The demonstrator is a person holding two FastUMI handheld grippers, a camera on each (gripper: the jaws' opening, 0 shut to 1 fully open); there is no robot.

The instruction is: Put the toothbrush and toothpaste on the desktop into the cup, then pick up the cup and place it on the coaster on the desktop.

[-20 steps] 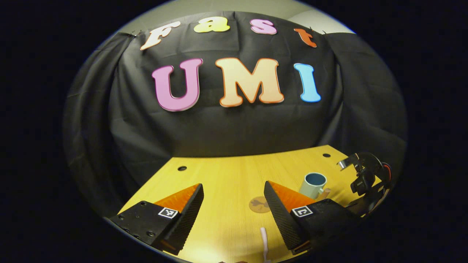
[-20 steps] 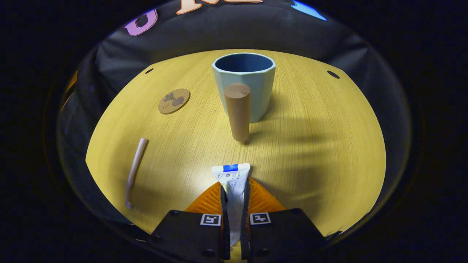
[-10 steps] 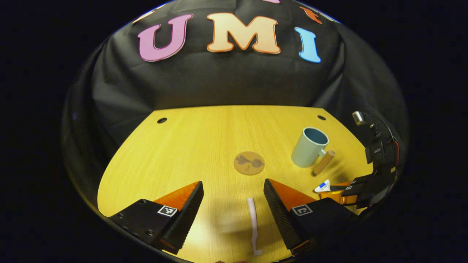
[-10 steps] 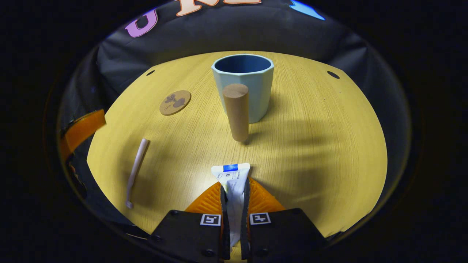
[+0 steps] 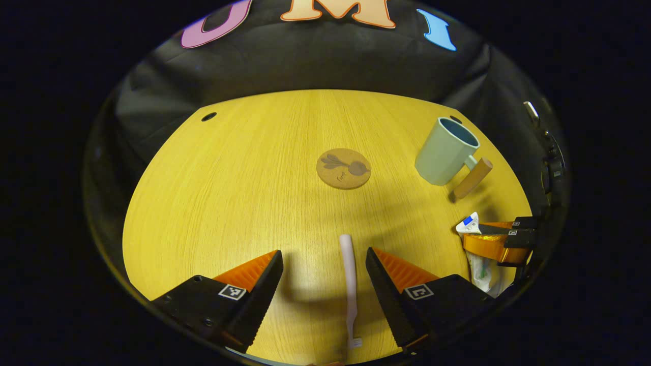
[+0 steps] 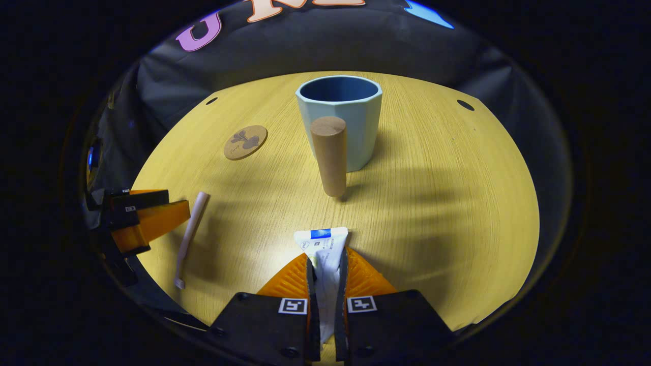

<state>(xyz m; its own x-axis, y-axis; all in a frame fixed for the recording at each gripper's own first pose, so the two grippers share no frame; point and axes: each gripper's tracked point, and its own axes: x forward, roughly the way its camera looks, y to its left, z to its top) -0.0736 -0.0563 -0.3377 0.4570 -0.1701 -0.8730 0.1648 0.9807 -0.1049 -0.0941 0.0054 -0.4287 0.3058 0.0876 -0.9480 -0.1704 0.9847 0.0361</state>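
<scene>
Right gripper view is showing the right gripper (image 6: 326,269) pinching the toothpaste tube (image 6: 323,244) between both fingers, just short of the pale blue cup (image 6: 339,119) standing upright on the wooden desktop (image 6: 447,193). The left gripper (image 5: 324,269) is hovering with fingers spread either side of the toothbrush (image 5: 349,284), which is lying flat; the round coaster (image 5: 344,168) is sitting beyond it, left of the cup

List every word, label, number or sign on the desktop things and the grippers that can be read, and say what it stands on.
Nothing here can be read.
toothpaste: small print, too small to read.
coaster: tiny script beside a plant drawing, blurred.
left gripper and right gripper: square coded markers, patterns and not words.
cup and toothbrush: no writing seen.
</scene>
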